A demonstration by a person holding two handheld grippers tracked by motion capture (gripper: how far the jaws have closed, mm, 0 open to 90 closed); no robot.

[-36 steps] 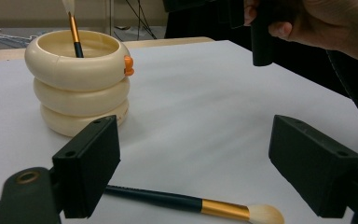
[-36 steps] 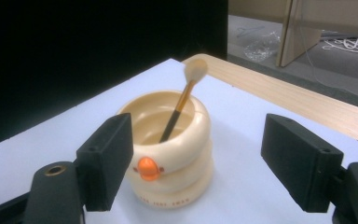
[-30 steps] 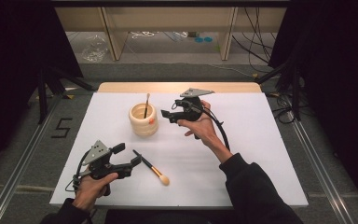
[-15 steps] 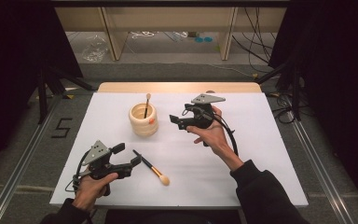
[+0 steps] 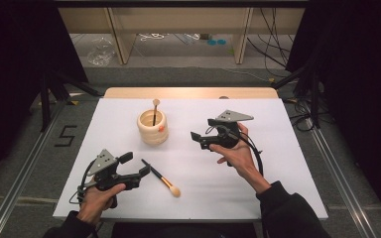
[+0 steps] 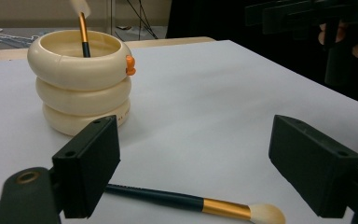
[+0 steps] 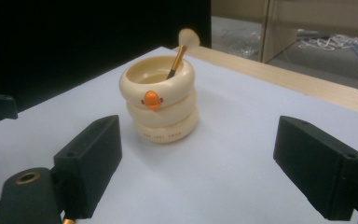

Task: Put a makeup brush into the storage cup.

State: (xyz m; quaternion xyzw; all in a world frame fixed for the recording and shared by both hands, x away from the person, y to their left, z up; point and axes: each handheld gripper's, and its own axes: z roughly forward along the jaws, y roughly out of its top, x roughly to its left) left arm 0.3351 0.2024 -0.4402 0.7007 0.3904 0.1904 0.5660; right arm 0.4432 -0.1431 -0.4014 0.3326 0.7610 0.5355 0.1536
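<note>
A dark-handled brush (image 5: 161,178) with a gold ferrule is lying near the table's front edge, just before the left gripper (image 5: 138,166), whose jaws are gaping wide, holding nothing. Farther back, the right gripper (image 5: 197,139) is hovering wide open, empty, facing the cream ringed cup (image 5: 153,127).

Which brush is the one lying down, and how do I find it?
Look at the white table, then at the cream ringed cup with a little orange beak. In front of it, next to the left gripper, a dark-handled brush lies flat. Its fluffy tip rests on the table, while the other brush stands inside the cup.
</note>
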